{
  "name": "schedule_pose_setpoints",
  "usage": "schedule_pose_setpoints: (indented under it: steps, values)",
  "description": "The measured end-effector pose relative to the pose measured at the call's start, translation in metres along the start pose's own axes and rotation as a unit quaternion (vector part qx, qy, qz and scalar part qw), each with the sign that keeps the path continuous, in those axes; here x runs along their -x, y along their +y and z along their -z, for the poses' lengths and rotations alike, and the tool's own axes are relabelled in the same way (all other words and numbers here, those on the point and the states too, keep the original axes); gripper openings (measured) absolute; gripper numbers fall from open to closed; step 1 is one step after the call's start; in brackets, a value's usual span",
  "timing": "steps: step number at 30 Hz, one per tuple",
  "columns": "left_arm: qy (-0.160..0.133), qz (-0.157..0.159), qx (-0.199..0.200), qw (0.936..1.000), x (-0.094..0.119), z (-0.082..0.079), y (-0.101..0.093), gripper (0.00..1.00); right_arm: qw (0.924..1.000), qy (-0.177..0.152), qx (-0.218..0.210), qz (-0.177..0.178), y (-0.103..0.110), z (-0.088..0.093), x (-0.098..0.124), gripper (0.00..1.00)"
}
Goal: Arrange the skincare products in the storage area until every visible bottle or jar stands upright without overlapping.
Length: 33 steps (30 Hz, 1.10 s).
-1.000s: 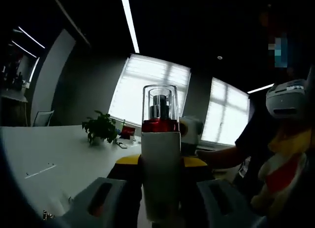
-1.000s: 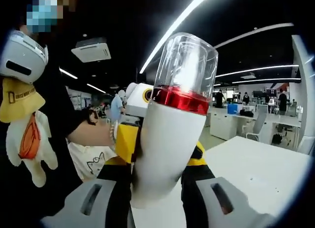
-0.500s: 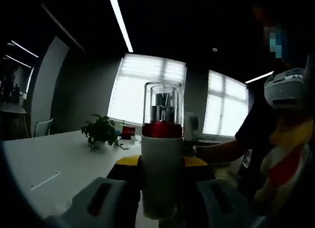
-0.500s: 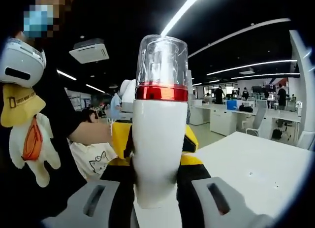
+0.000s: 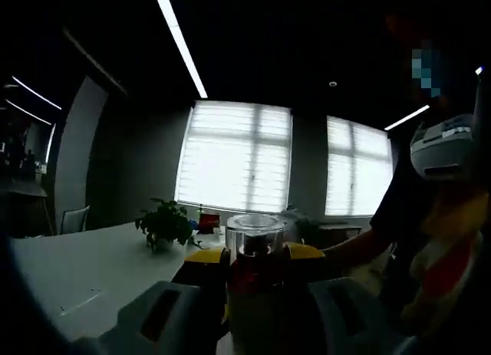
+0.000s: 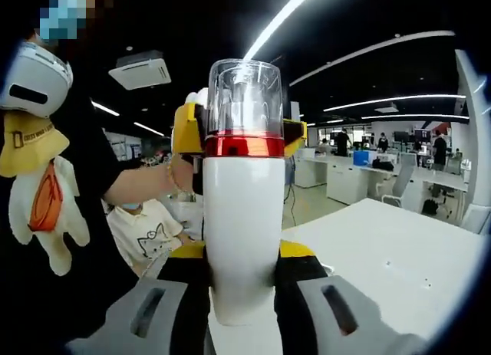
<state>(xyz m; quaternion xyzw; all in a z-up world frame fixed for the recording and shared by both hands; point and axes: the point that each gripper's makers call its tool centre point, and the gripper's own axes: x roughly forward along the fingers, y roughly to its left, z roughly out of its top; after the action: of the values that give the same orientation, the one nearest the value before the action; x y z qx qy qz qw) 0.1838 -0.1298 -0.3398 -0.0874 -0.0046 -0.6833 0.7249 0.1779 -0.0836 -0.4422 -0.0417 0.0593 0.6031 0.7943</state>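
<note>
A white bottle (image 6: 244, 232) with a red metallic collar and clear domed cap stands upright between the right claw (image 6: 242, 301) jaws, which are clamped on its lower body. The left claw (image 5: 253, 313) grips the clear cap; its own view is dim, the bottle's body hard to make out. White worktop (image 6: 399, 255) lies bare beyond.

potted plant (image 5: 166, 225), white table (image 6: 399, 263), plush toy (image 6: 40, 198)
</note>
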Motion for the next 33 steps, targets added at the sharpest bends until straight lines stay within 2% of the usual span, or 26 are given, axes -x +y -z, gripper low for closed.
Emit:
schedule_pose_setpoints:
  steps: [1,6,9,14,15,18,23,28,31,33]
  values:
    - [0.029,-0.004,-0.014,0.9995,-0.001,0.011,0.001,0.29,1.0000,0.002,0.000,0.000,-0.001,0.003,0.000,0.30]
    - [0.063,-0.013,-0.017,0.9978,-0.008,0.031,0.005,0.28,0.9998,0.017,-0.006,0.001,-0.007,0.023,0.002,0.31]
    - [0.095,-0.017,-0.029,0.9950,-0.013,0.047,0.008,0.27,0.9994,0.034,0.003,0.007,-0.014,0.039,0.003,0.31]
    - [0.152,-0.015,-0.053,0.9869,-0.026,0.081,0.014,0.27,0.9984,0.055,0.005,0.008,-0.021,0.064,0.004,0.31]
    - [0.161,-0.015,-0.056,0.9853,-0.028,0.087,0.015,0.27,0.9979,0.065,0.004,0.011,-0.025,0.075,0.004,0.31]
    - [0.177,-0.012,-0.068,0.9818,-0.033,0.100,0.017,0.27,0.9969,0.075,0.013,0.018,-0.033,0.091,0.007,0.31]
    - [0.200,-0.011,-0.078,0.9766,-0.040,0.131,0.037,0.27,0.9958,0.086,0.023,0.022,-0.047,0.115,0.010,0.31]
    - [0.241,-0.012,-0.082,0.9671,-0.045,0.165,0.048,0.27,0.9904,0.132,0.034,0.023,-0.064,0.152,0.014,0.31]
    - [0.255,-0.017,-0.073,0.9641,-0.048,0.184,0.059,0.26,0.9883,0.148,0.030,0.020,-0.074,0.173,0.016,0.31]
    - [0.260,-0.019,-0.068,0.9631,-0.050,0.191,0.062,0.26,0.9870,0.158,0.023,0.017,-0.080,0.185,0.016,0.31]
